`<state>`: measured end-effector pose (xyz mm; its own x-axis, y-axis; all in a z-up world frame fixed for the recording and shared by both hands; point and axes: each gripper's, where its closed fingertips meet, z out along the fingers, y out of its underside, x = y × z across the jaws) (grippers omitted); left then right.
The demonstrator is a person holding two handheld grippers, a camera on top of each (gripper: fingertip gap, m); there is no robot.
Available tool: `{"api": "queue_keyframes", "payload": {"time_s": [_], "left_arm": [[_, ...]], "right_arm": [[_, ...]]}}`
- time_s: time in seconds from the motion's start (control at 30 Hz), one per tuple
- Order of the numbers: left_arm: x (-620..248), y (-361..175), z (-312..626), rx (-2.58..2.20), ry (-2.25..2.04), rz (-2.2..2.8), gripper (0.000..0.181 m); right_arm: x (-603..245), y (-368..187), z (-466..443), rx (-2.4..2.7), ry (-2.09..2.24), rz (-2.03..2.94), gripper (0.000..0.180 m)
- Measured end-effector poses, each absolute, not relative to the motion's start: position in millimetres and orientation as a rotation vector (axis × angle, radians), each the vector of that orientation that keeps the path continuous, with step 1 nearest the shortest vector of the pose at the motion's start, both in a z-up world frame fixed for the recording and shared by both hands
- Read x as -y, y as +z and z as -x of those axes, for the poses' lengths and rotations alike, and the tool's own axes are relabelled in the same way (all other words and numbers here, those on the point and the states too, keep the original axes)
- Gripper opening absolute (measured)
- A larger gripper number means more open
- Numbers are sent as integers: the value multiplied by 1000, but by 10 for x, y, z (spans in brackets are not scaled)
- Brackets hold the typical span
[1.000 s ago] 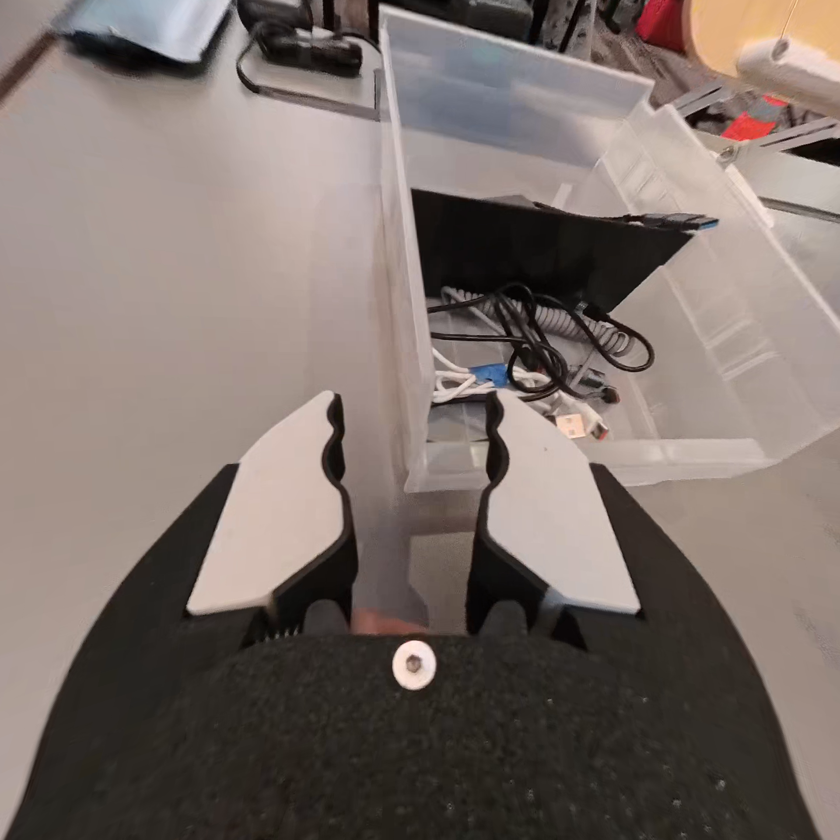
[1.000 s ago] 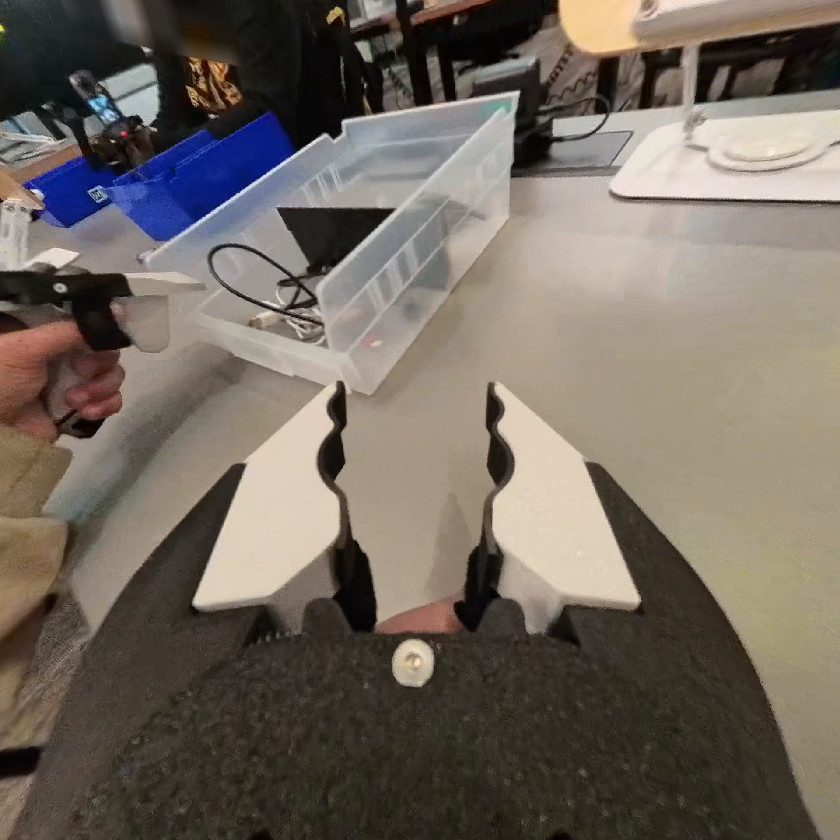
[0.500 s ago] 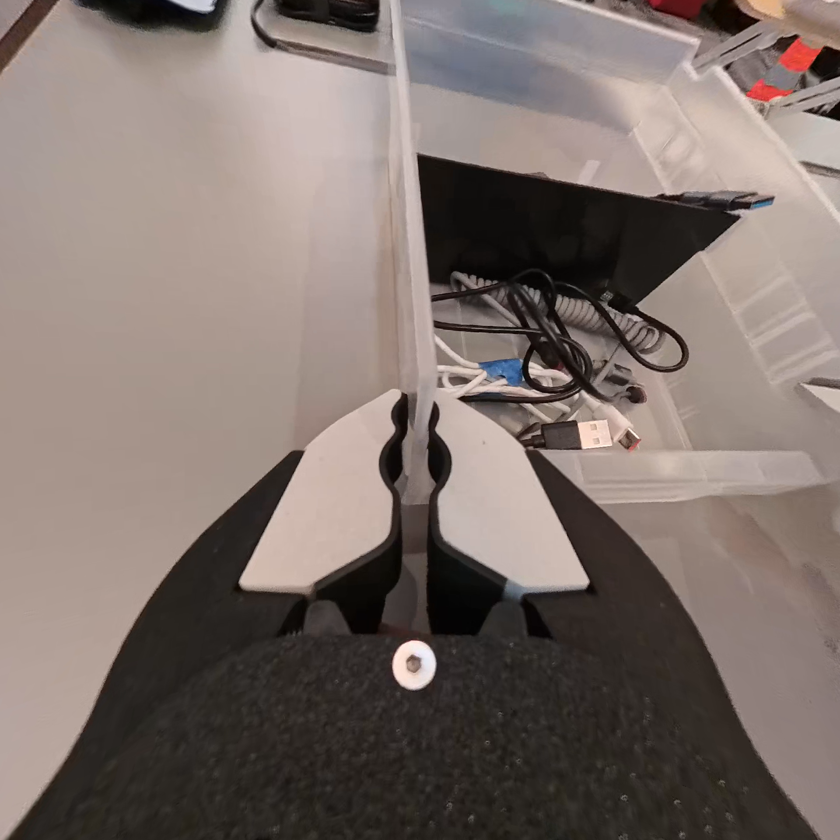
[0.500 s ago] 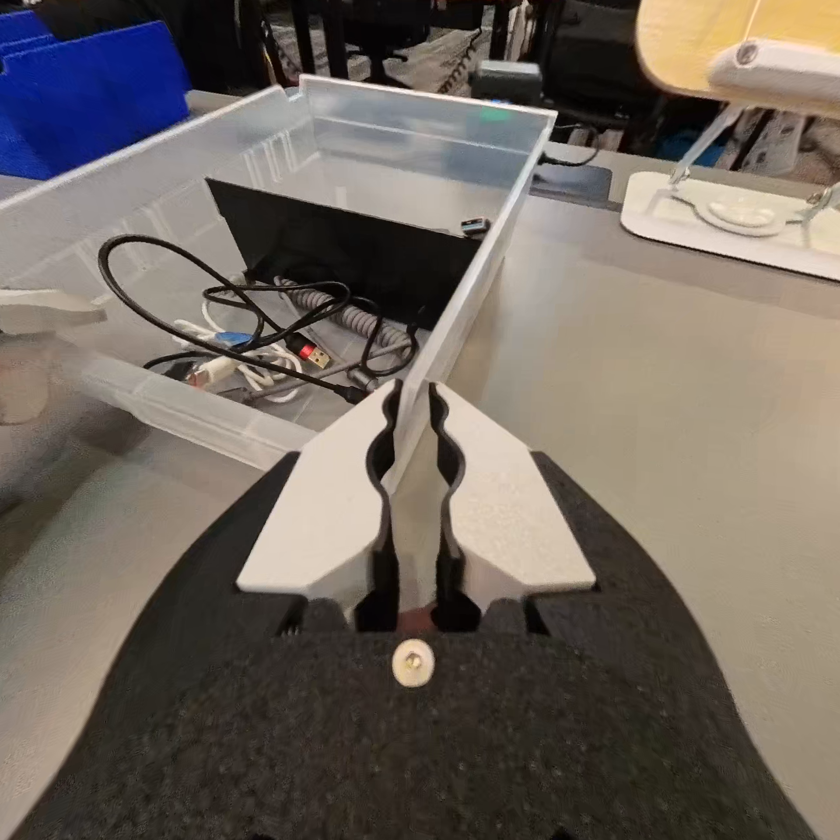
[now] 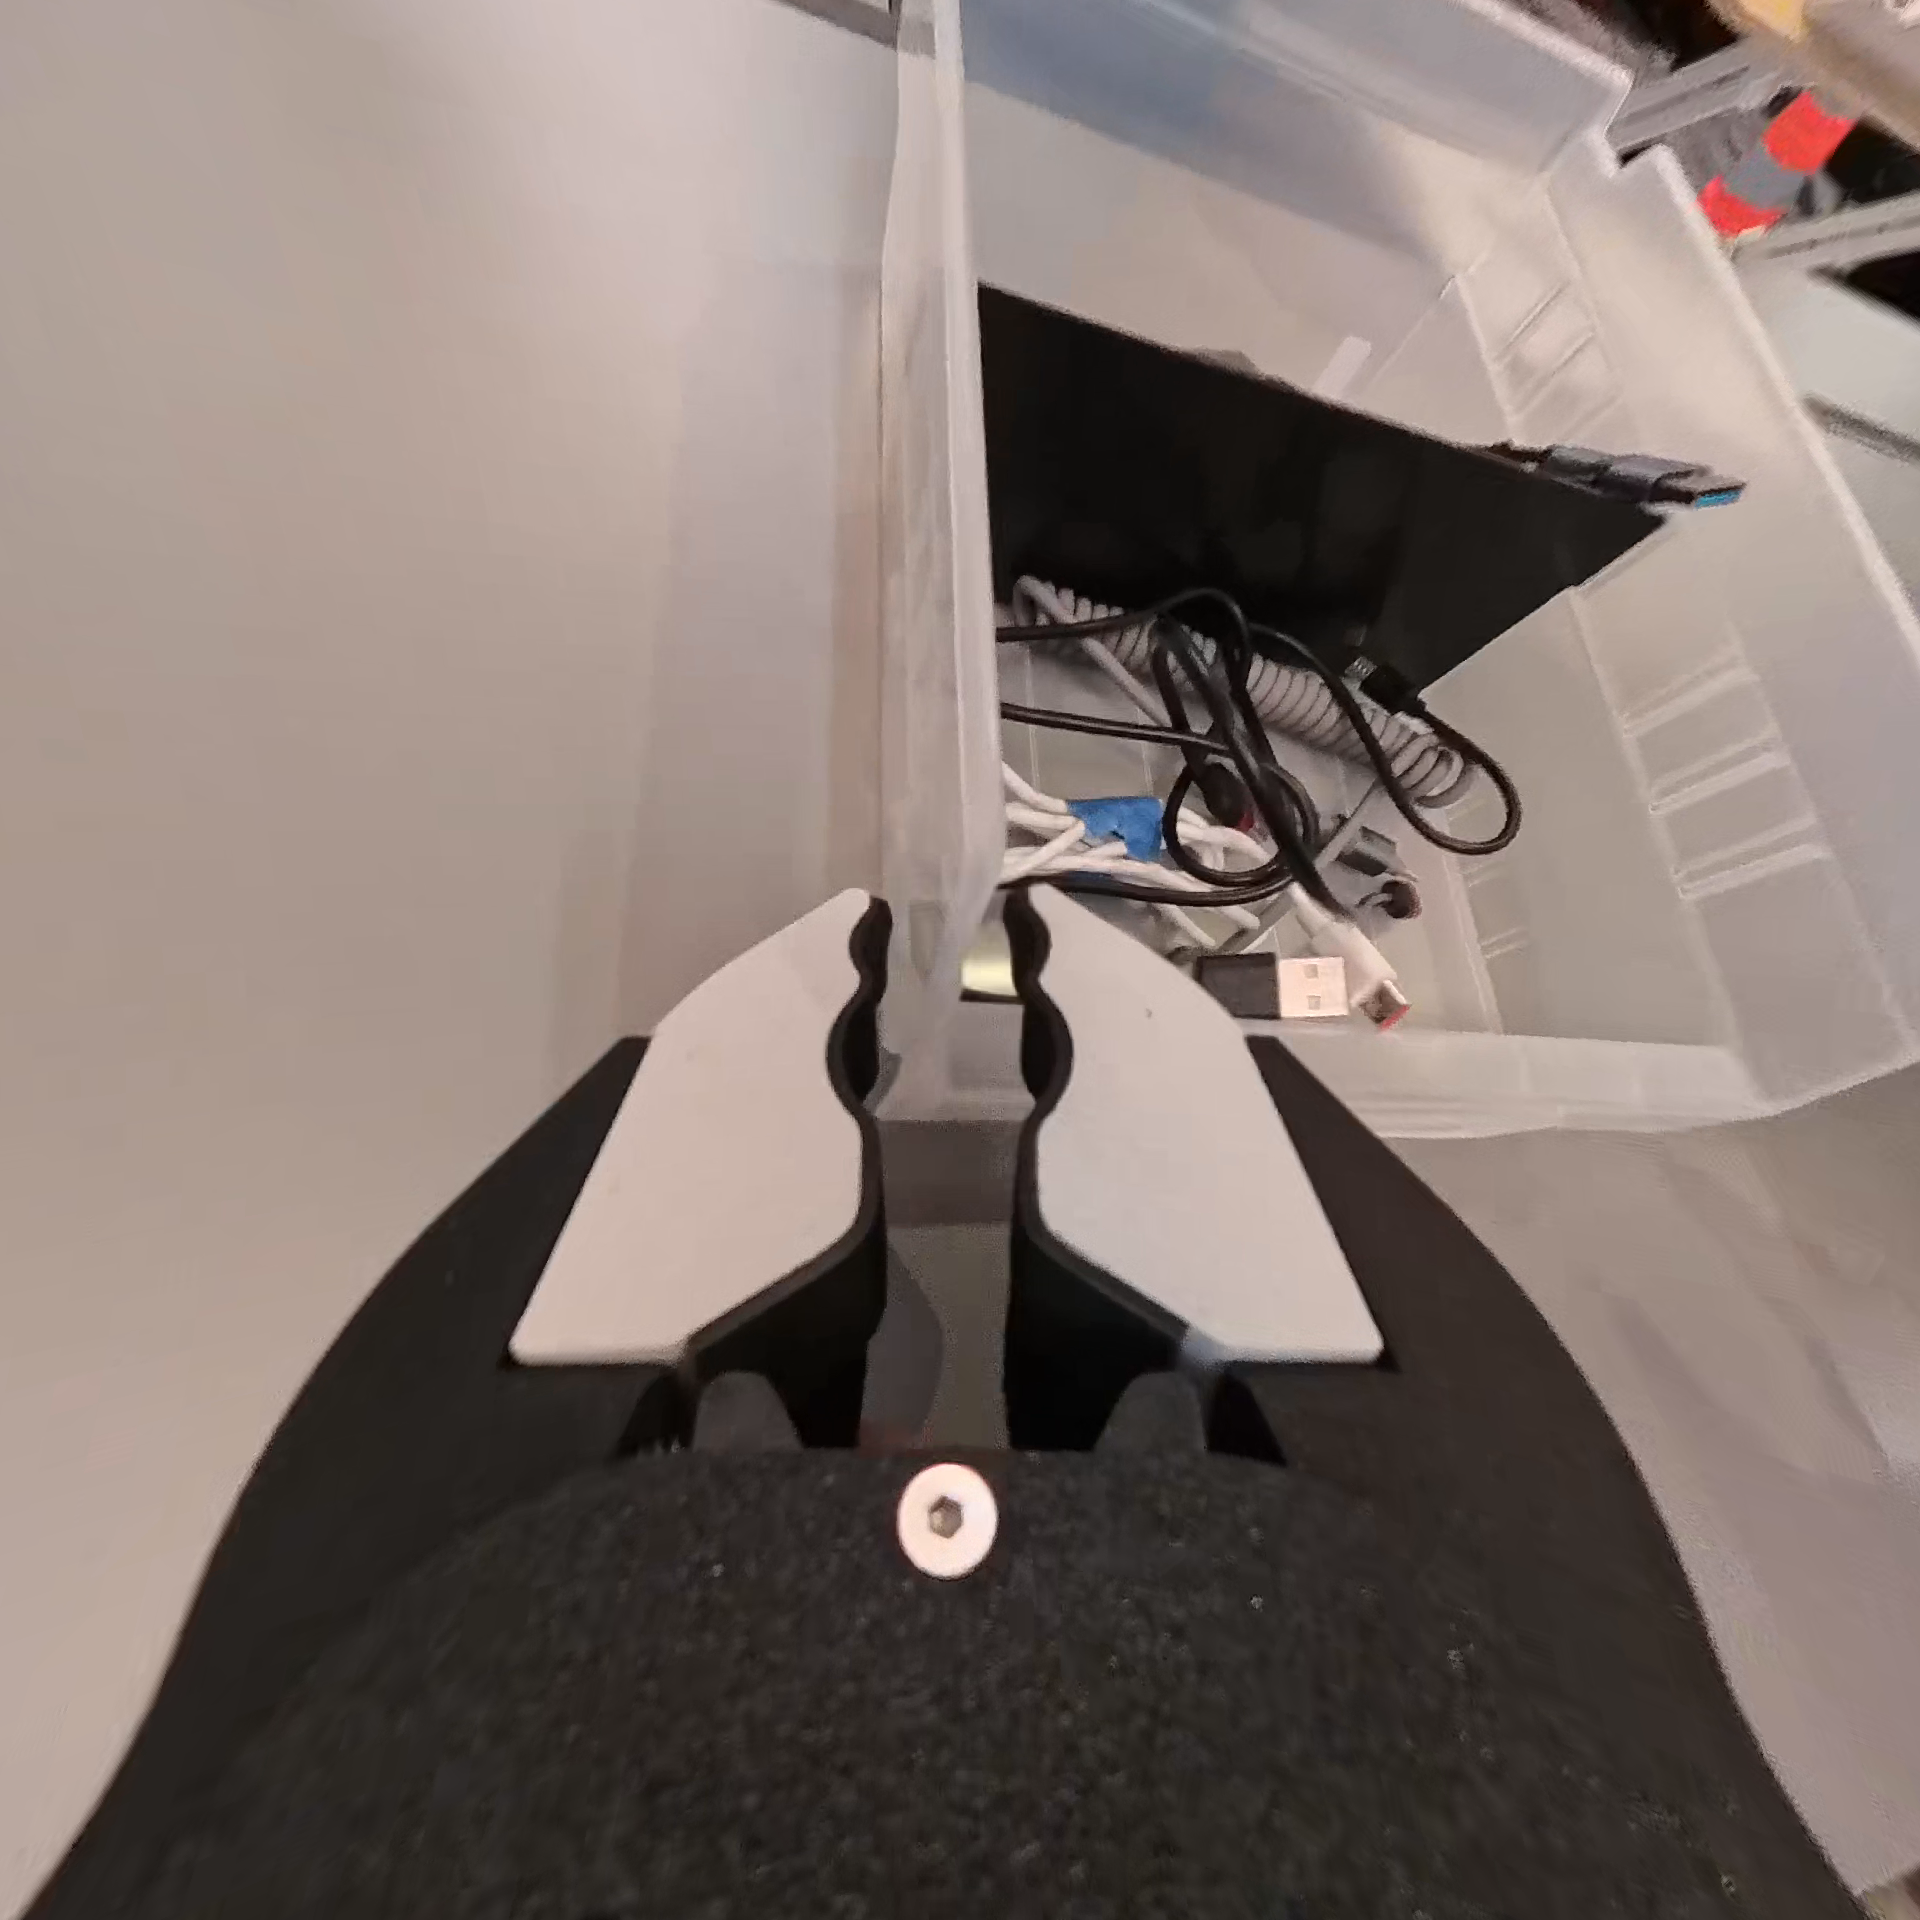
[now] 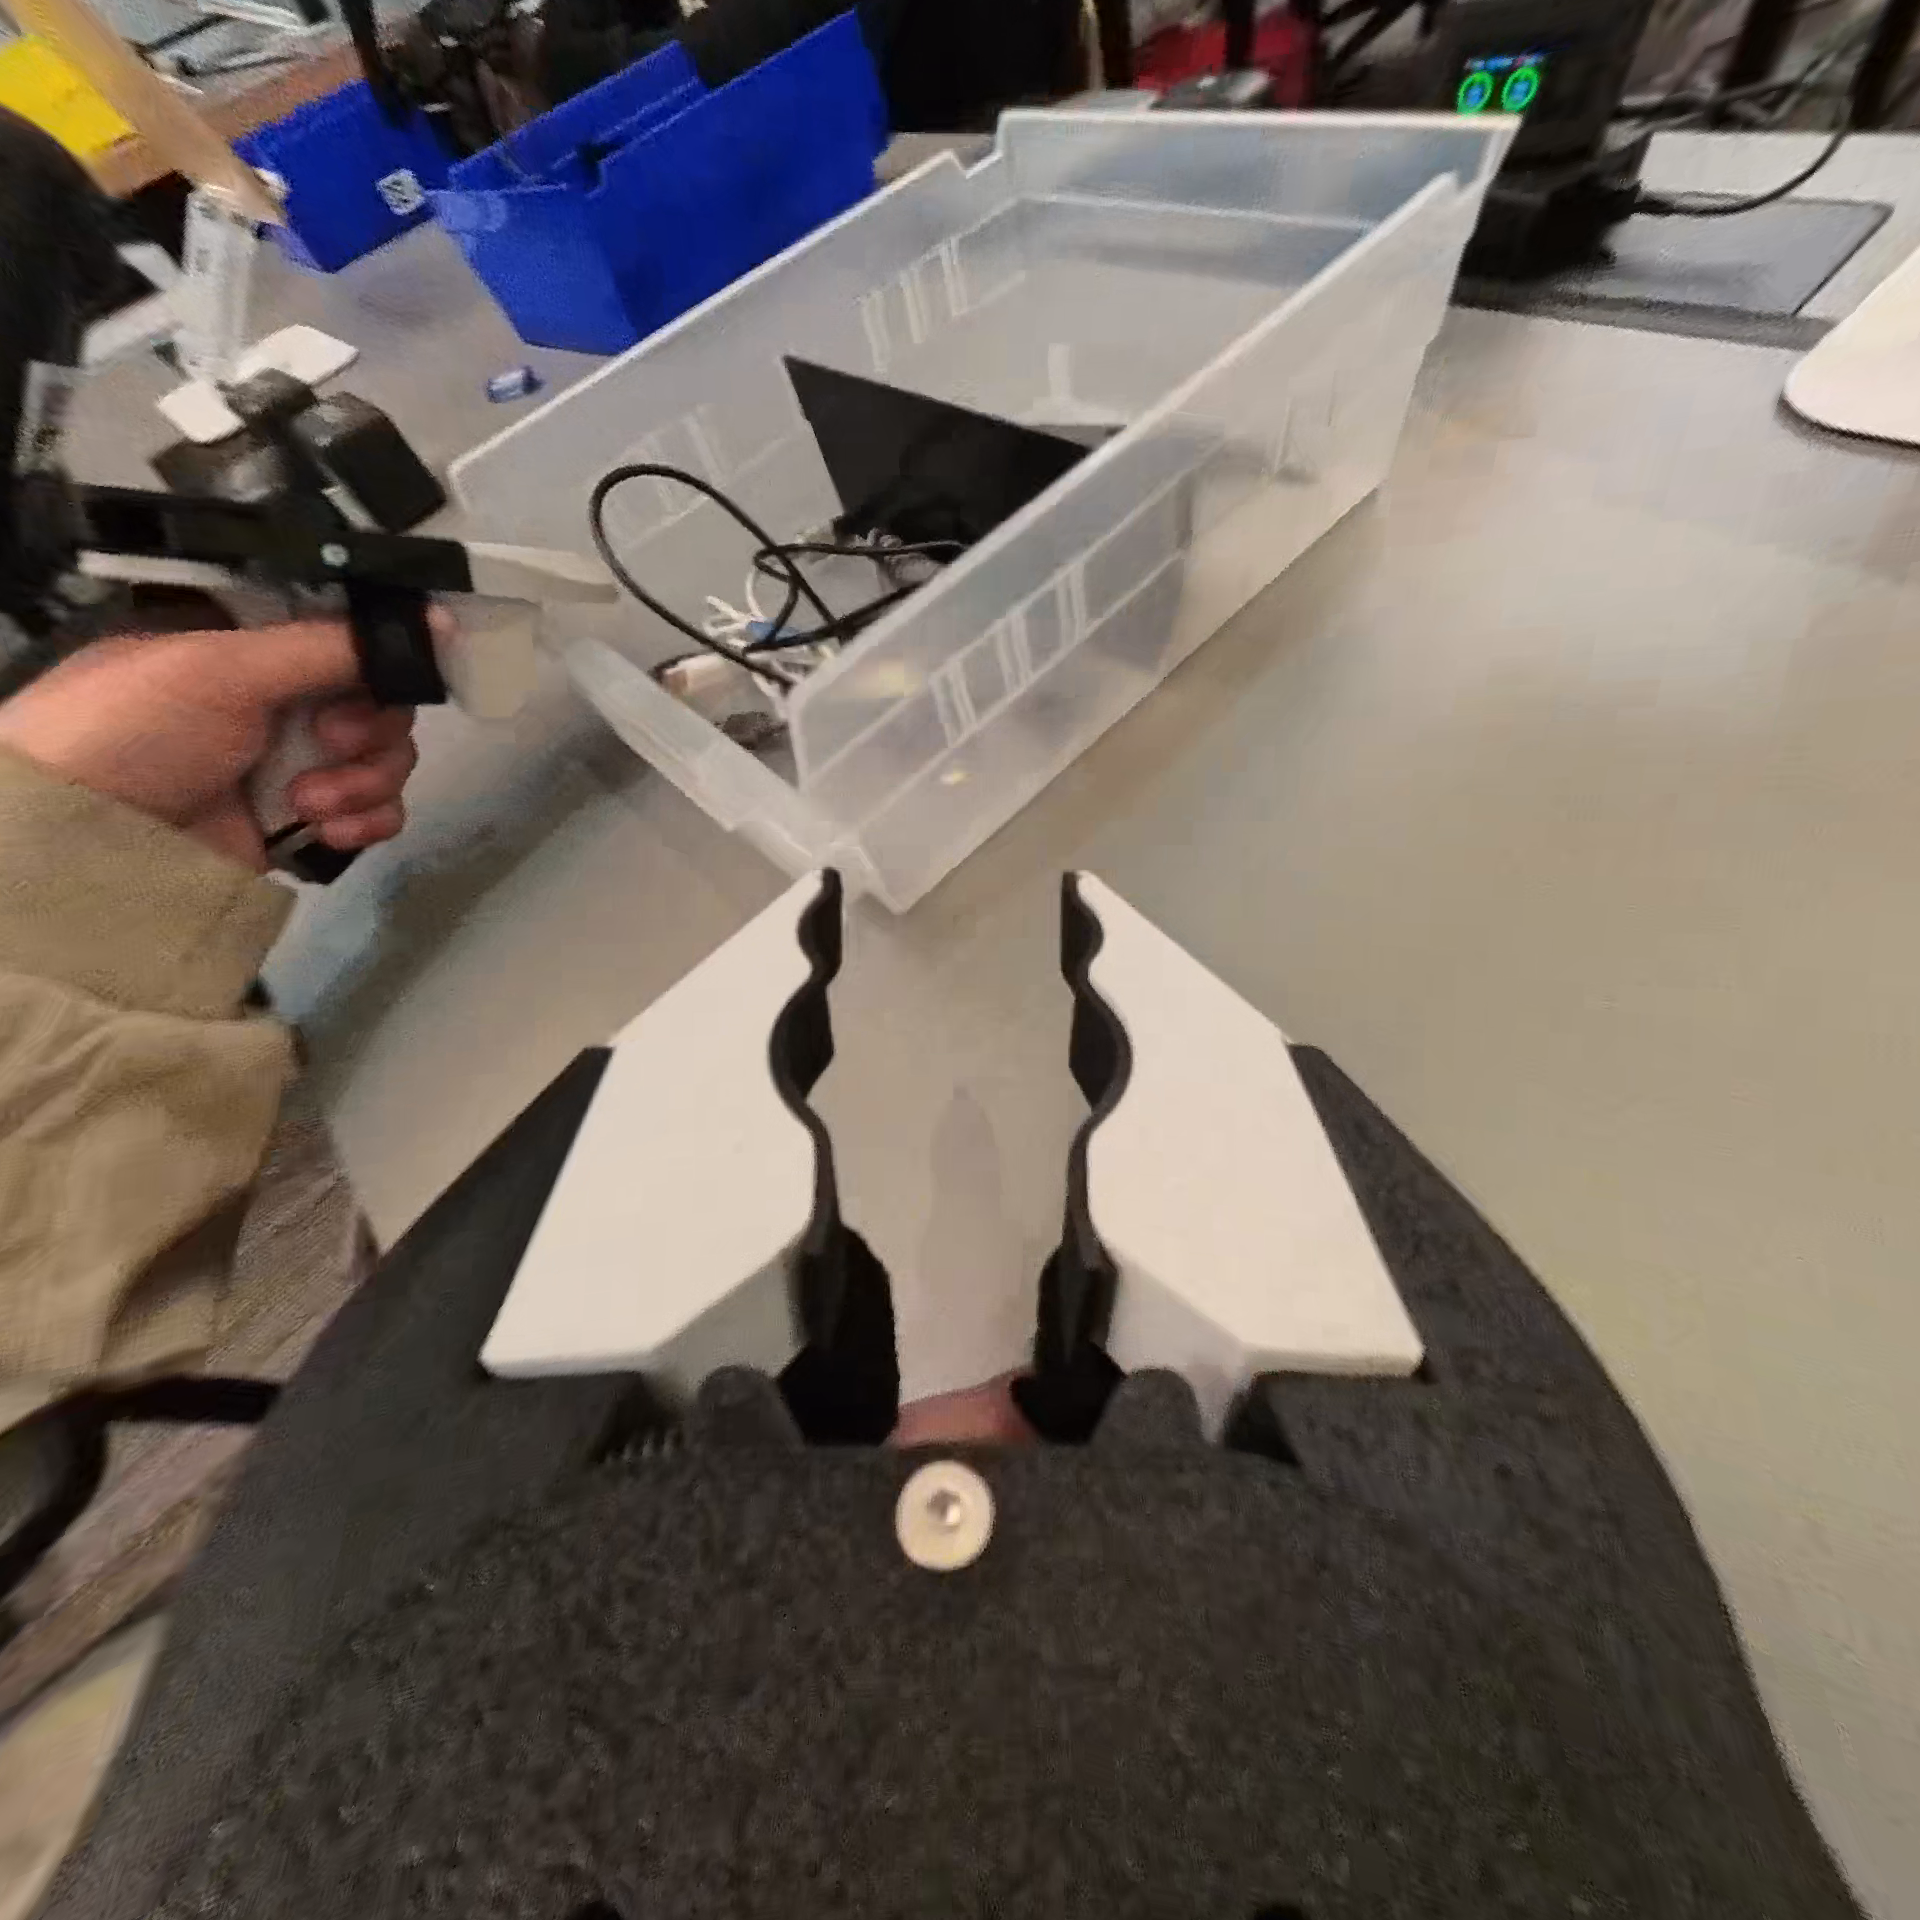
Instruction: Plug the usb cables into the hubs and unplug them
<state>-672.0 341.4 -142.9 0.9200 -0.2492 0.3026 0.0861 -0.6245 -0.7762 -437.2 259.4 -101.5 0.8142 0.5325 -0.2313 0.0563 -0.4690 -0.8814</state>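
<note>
A clear plastic bin on the grey table holds a tangle of black, white and coiled grey USB cables in front of a black divider. A black USB plug lies at the bin's near end. A black connector with a blue tip rests on the divider's top. My left gripper straddles the bin's near left wall, its jaws slightly apart. My right gripper is open and empty, just short of the bin's near right corner. The left gripper and cables also show there.
A person's hand and tan sleeve hold the left gripper. Blue bins stand beyond the clear bin on the left. A black device with green lights and a white base sit at the back right. The tips of one gripper are about 25 cm away from the tips of the other.
Both grippers closed on the bin's near walls half a second ago. Now the right one has opened and drawn back from the bin, and the left one has loosened around the wall.
</note>
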Motion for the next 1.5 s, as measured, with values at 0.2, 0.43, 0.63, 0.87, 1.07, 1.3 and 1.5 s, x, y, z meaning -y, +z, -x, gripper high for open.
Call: {"api": "queue_keyframes", "payload": {"time_s": [0.2,0.43,0.63,0.87,1.07,1.3,1.5], "left_arm": [[-3299,-1361,6661,-65,-439,2111,31],[-3396,-1438,6542,-51,-374,2130,25],[-3224,-869,6573,25,-229,1973,48],[-2939,-901,5597,-118,-457,1904,53],[-2854,-1118,5413,-193,-496,1936,53],[-2686,-1115,5447,-173,-642,1944,43],[-2587,-1088,5372,-233,-648,1956,41]], "right_arm": [[-2104,-934,2675,227,738,1889,42],[-1812,-691,898,-114,377,1697,42],[-1829,-834,527,-133,142,1703,48],[-1986,-859,-143,-156,-122,1772,48],[-1891,-1082,-229,-228,-61,1837,47],[-1806,-1036,-165,-341,153,1802,46],[-1829,-1013,-78,-314,146,1799,46]]}}
